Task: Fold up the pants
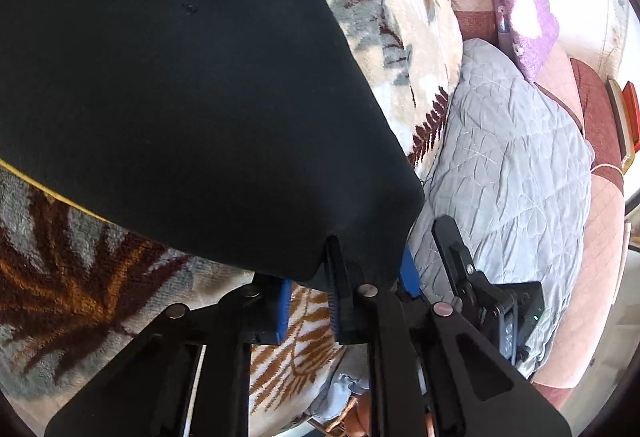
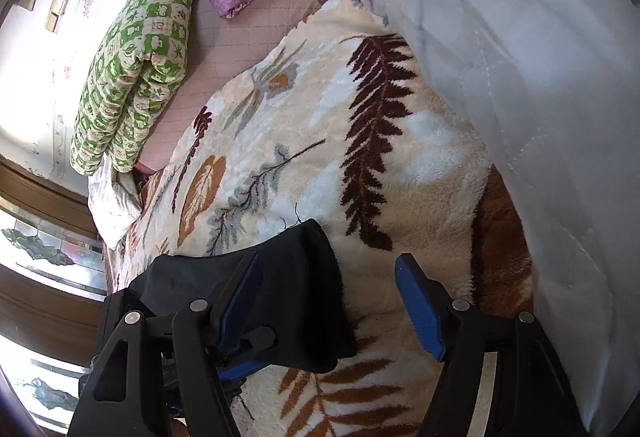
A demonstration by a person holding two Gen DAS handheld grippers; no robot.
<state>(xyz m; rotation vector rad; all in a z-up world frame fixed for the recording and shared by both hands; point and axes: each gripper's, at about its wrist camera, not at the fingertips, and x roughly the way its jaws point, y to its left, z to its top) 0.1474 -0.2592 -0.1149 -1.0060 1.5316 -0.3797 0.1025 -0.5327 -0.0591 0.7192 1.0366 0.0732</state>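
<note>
Black, soft-knit pants (image 1: 180,97) with a thin yellow trim line fill most of the left wrist view, spreading forward and to the left of the left gripper (image 1: 368,273) over a plush cream blanket (image 1: 80,297) printed with brown and grey fern leaves. The left gripper's jaws look drawn close together on a corner of that dark cloth, the fabric bunching right at the blue pads (image 1: 410,273), so I judge it to be gripping the pants. A crumpled grey quilted cover (image 1: 512,157) lies just to its right.

In the right wrist view the right gripper (image 2: 328,301) stands wide apart, holding nothing firmly; a black fold of the pants (image 2: 296,285) is draped over and beside its left finger, while its right finger hangs free above the blanket (image 2: 400,165).

My reading: a fold is under way, one edge held, the other not yet secured. Next, the right gripper likely needs to close on its corner so both edges travel together; otherwise the cloth may sag unevenly.
</note>
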